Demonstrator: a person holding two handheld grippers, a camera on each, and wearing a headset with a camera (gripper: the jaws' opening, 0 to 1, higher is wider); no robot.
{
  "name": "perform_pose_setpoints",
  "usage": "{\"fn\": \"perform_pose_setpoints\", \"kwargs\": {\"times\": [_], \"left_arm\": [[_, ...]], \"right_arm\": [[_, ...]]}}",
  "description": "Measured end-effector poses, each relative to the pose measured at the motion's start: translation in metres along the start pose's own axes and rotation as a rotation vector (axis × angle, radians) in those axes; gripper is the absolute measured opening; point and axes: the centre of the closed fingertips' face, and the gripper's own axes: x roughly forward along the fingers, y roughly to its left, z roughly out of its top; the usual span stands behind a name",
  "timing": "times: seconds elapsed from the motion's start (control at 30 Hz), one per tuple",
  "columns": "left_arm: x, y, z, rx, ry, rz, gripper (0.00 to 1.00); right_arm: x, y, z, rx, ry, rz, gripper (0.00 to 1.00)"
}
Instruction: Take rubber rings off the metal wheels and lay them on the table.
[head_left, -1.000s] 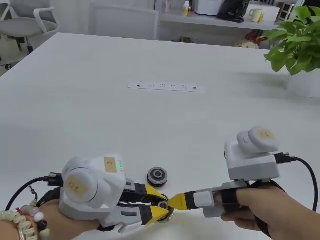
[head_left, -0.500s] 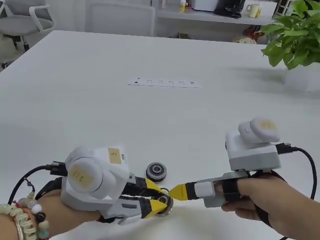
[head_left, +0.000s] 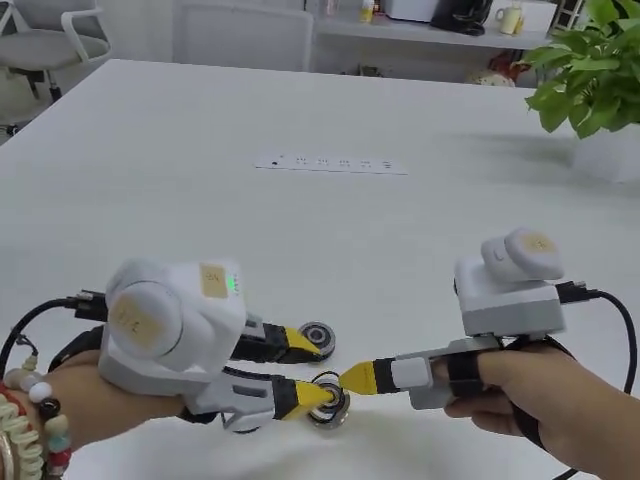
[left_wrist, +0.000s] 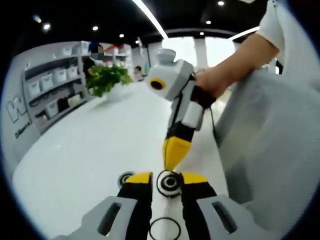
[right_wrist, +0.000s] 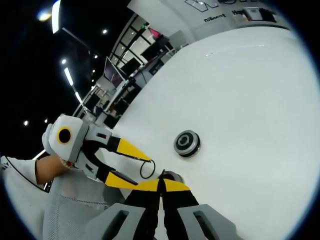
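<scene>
Two grippers meet at one metal wheel (head_left: 328, 398) on the near side of the white table (head_left: 200, 200).
Left gripper (head_left: 318, 370) has its jaws spread wide, a loose rubber ring (left_wrist: 164, 229) lying flat on the table between them, the wheel by its near jaw tip. Right gripper (head_left: 355, 378), jaws pressed together, touches that wheel from the right. A second wheel (head_left: 318, 337) lies just beyond.

ahead of the left gripper (left_wrist: 169, 180) the white table (left_wrist: 90, 145) ran to a leafy plant (left_wrist: 105, 77); shelves (left_wrist: 50, 85) lined the wall to its left, light strips (left_wrist: 150, 20) glowed overhead.
</scene>
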Motion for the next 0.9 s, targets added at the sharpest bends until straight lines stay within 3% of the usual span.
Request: {"fn": "perform_pose_setpoints", "kwargs": {"times": [0.17, 0.27, 0.43, 0.6, 0.7, 0.9], "left_arm": [[-0.007, 0.004, 0.008, -0.003, -0.011, 0.003, 0.27], [-0.007, 0.003, 0.012, -0.033, -0.012, -0.021, 0.31], [-0.015, 0.000, 0.021, 0.007, 0.003, -0.042, 0.35], [-0.035, 0.004, 0.037, -0.003, -0.036, -0.024, 0.39], [-0.047, 0.005, 0.042, -0.010, -0.050, -0.005, 0.41], [-0.075, 0.007, 0.038, -0.019, -0.036, 0.039, 0.45]], "right_arm": [[0.001, 0.001, 0.000, 0.000, -0.001, 0.005, 0.00], [0.001, 0.003, 0.003, 0.009, -0.014, 0.017, 0.00], [0.002, 0.006, 0.003, 0.008, -0.013, 0.027, 0.00], [0.003, 0.011, 0.005, 0.013, -0.022, 0.047, 0.00], [0.002, 0.013, 0.007, 0.016, -0.032, 0.056, 0.00], [0.000, 0.017, 0.012, 0.020, -0.057, 0.065, 0.00]]}}
